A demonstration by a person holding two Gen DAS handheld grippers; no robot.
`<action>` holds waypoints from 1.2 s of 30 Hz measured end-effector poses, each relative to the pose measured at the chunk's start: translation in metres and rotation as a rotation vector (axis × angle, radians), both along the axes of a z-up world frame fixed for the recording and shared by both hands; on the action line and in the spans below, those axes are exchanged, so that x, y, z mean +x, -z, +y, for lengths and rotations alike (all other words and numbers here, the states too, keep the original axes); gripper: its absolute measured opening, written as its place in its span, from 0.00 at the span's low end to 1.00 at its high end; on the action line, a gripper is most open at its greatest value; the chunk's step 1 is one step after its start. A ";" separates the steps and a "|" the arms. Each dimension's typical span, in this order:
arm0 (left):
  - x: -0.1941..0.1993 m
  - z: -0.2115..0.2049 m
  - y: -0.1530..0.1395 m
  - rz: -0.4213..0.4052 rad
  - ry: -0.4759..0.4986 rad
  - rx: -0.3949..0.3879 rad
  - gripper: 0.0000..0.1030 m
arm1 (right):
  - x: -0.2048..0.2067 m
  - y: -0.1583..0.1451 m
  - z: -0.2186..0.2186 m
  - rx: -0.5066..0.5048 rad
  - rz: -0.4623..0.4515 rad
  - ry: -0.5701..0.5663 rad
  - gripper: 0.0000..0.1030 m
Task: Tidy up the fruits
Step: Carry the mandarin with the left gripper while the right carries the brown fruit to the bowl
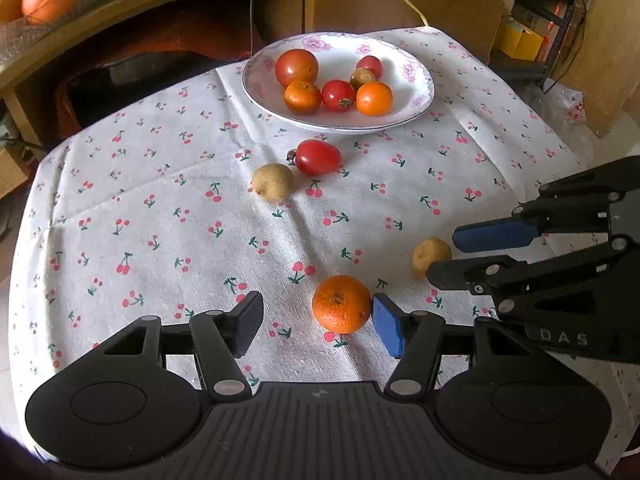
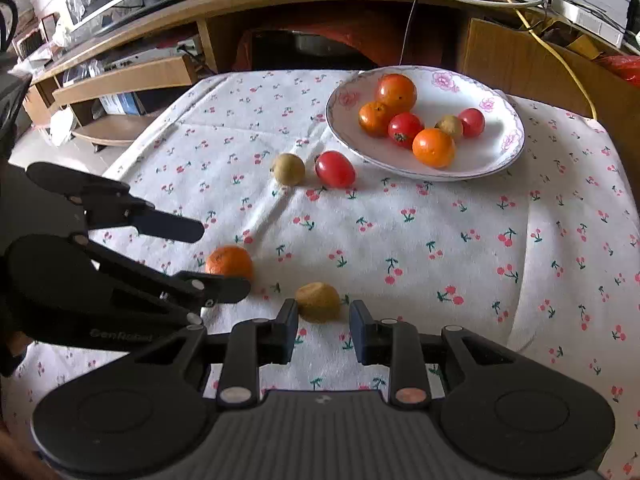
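A: Left gripper, own camera: fingers spread wide, nothing held. An orange mandarin sits between them, hard against the blue pad of the right-hand finger, well clear of the left-hand one.

B: Right gripper, own camera: fingers parted about half way, holding nothing. A yellow-brown small fruit lies on the cloth just past the tips, at 12 o'clock from the gap. Cannot tell whether either pad touches it.

A: The plate?

B: White, pink flower rim, at the far side of the table, 1 o'clock in the right view. In it: one large red-orange fruit, two mandarins, two small red tomatoes, one brownish fruit.

A: Loose fruit on the cherry-print cloth: a red oval tomato just in front of the plate, at 6 o'clock from it, and a tan fruit just beside the tomato at its 8 o'clock, seemingly apart.

B: In the left view the right gripper comes in from 3 o'clock, the yellow-brown fruit at its tips.
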State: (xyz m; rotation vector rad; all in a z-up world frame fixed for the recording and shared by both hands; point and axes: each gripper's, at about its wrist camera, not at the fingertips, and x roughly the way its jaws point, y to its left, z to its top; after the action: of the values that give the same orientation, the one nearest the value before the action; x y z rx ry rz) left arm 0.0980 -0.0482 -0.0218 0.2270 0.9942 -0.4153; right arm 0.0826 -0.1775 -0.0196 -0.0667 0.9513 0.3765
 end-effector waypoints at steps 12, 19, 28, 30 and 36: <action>-0.003 -0.008 0.003 0.014 0.053 0.000 0.67 | -0.001 -0.004 -0.003 -0.025 0.012 -0.017 0.46; -0.001 -0.010 0.009 0.011 0.048 0.012 0.48 | -0.002 -0.006 -0.005 -0.009 0.008 -0.014 0.46; -0.001 -0.005 0.002 0.009 0.039 0.002 0.39 | -0.001 -0.005 0.002 0.002 0.018 -0.040 0.47; 0.000 -0.005 0.002 0.013 0.037 0.002 0.40 | 0.000 -0.002 0.005 -0.002 0.026 -0.049 0.47; 0.001 -0.003 0.005 0.014 0.026 0.000 0.48 | 0.005 0.004 0.005 -0.023 0.028 -0.030 0.52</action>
State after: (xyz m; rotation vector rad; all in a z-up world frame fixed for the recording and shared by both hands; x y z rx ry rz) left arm 0.0992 -0.0511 -0.0267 0.2373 1.0056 -0.4407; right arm 0.0874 -0.1721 -0.0233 -0.0968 0.9837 0.3954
